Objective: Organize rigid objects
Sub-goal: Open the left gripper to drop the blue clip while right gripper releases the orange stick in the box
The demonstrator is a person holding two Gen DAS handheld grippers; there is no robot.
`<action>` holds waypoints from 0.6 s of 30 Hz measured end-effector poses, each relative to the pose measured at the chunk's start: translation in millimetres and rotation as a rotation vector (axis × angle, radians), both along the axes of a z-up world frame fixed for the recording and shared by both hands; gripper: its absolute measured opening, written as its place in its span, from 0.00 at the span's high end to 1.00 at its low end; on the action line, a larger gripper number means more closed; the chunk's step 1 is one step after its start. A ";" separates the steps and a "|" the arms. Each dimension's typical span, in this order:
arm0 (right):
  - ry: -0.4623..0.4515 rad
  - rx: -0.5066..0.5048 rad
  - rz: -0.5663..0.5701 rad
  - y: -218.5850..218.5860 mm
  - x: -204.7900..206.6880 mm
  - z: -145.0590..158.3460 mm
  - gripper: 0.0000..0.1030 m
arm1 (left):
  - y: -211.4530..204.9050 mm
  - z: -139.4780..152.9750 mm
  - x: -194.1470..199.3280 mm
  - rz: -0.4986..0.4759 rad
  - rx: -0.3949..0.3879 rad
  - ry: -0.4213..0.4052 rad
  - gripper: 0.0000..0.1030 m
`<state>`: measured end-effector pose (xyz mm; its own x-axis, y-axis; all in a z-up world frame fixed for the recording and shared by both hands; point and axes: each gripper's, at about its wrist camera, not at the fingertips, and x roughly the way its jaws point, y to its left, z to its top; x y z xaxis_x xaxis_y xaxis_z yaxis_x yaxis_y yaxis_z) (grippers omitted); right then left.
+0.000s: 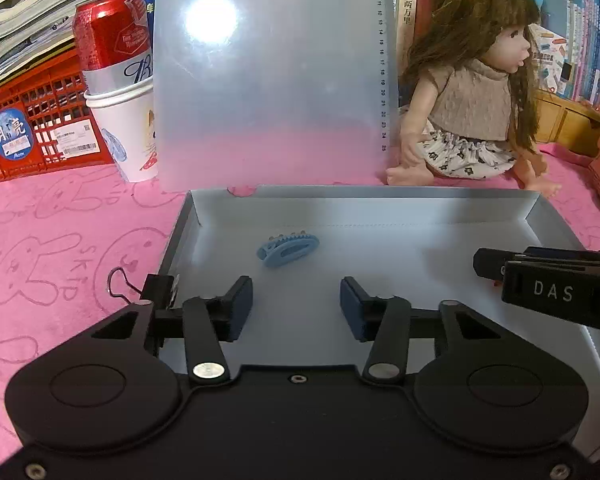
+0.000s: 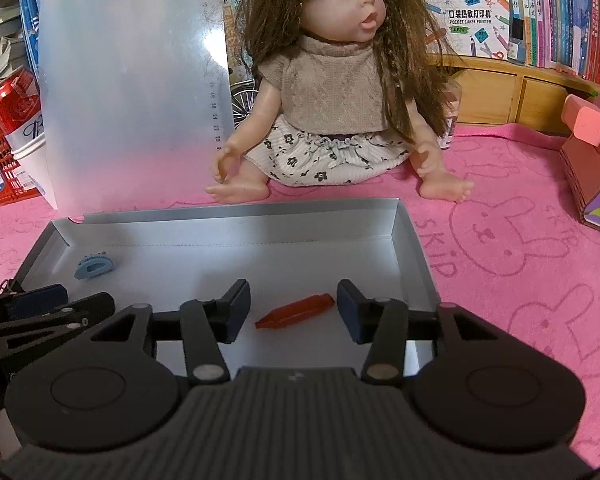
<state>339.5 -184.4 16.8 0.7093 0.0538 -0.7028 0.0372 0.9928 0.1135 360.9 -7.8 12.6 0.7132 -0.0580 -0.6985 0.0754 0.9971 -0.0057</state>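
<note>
A shallow white box [image 1: 364, 194] [image 2: 236, 216] lies open on the pink cloth, its translucent lid [image 1: 268, 76] standing up behind it. A light blue hair clip [image 1: 287, 249] [image 2: 94, 267] lies in the box's far left corner. A red clip-like piece [image 2: 296, 311] lies on the box floor between my right gripper's fingers. My left gripper [image 1: 296, 308] is open and empty over the box's near left part. My right gripper [image 2: 293, 308] is open, with the red piece untouched between the pads. It also shows in the left wrist view [image 1: 548, 284].
A doll [image 2: 332, 80] [image 1: 472, 92] sits just behind the box. A red can in a paper cup [image 1: 118, 80] and a red crate [image 1: 28, 128] stand at the left. A black binder clip [image 1: 160, 286] sits at the box's left edge. A pink cardboard house [image 2: 592, 160] stands at the right.
</note>
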 end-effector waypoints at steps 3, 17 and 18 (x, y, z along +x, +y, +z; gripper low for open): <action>0.001 -0.007 0.007 2.0 -0.4 -0.1 0.34 | 0.5 -0.2 0.0 0.003 0.004 0.005 0.45; -0.023 -0.018 0.003 -3.1 -10.0 14.1 0.15 | 0.5 28.5 -22.4 -0.055 -0.011 -0.037 0.25; -0.031 -0.018 0.003 -3.7 -12.0 17.0 0.14 | 0.9 32.4 -25.9 -0.059 -0.019 -0.044 0.24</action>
